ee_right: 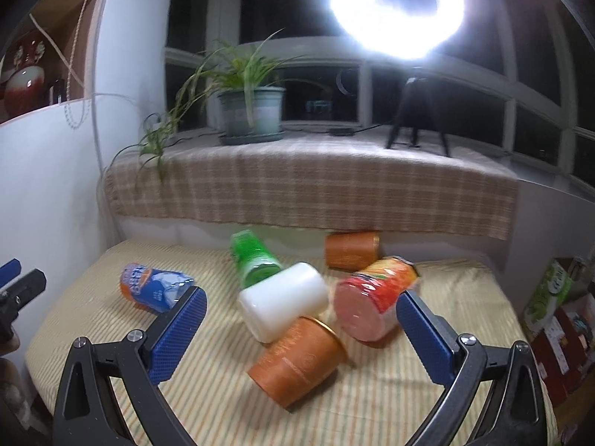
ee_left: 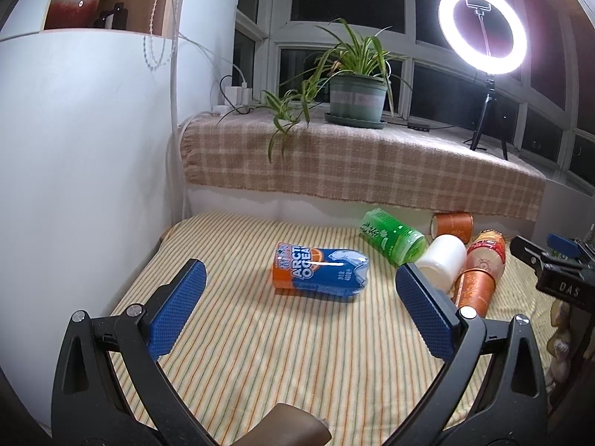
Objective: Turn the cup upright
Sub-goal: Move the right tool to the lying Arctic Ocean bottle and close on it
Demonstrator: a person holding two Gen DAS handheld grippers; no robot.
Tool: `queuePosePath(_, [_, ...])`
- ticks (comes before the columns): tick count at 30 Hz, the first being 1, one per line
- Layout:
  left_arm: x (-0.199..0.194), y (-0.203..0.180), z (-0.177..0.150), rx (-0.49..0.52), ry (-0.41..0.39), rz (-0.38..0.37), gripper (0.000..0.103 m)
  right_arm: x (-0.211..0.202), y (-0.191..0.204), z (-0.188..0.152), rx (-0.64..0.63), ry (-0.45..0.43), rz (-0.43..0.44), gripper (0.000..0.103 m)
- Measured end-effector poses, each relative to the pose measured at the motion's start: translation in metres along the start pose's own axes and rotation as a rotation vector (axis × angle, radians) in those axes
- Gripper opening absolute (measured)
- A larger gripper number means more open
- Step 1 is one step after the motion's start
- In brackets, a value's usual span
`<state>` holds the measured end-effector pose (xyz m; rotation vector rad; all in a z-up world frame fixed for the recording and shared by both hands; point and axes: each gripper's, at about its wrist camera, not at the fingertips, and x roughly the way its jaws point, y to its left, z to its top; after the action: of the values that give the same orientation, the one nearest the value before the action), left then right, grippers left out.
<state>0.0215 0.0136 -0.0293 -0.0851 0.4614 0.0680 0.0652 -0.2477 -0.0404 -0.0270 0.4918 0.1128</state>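
Several cups lie on their sides on the striped cloth. A blue and orange "Arctic Ocean" cup (ee_left: 319, 273) (ee_right: 154, 287) lies ahead of my left gripper (ee_left: 299, 286), which is open and empty just short of it. My right gripper (ee_right: 301, 312) is open and empty, hovering near a white cup (ee_right: 284, 304) (ee_left: 442, 260), an orange cup (ee_right: 297, 364) (ee_left: 474, 290) and a red and orange cup (ee_right: 373, 303) (ee_left: 487, 251). A green cup (ee_right: 254, 262) (ee_left: 392, 238) and another orange cup (ee_right: 351, 249) (ee_left: 452, 225) lie further back.
The striped cloth (ee_left: 297, 353) covers a low table against a white wall at the left. Behind it a ledge with a plaid cloth (ee_left: 353, 160) holds a potted plant (ee_left: 355, 98) and a ring light on a tripod (ee_left: 483, 29). Boxes (ee_right: 550, 293) stand at the right.
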Motion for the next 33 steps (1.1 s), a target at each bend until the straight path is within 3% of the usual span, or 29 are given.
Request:
queuePosePath(12, [0.004,0.035,-0.010,-0.027,0.033,0.080,0.103,0.063,0.066,0.032,-0.305,0.139,0.276,0.103])
queuePosePath(16, [0.002,0.047,-0.014,-0.040,0.041,0.101,0.103,0.090,0.099,0.036,-0.455,0.225,0.368,0.103])
queuePosePath(22, [-0.001,0.062,-0.019,-0.060,0.052,0.132,0.103,0.123,0.135,0.032,-0.570,0.349,0.474,0.103])
queuePosePath(27, [-0.002,0.071,-0.023,-0.074,0.064,0.146,0.103,0.153,0.161,0.022,-0.675,0.446,0.483,0.100])
queuePosePath(33, [0.001,0.076,-0.025,-0.083,0.076,0.149,0.103,0.178,0.186,0.013,-0.796,0.502,0.469,0.100])
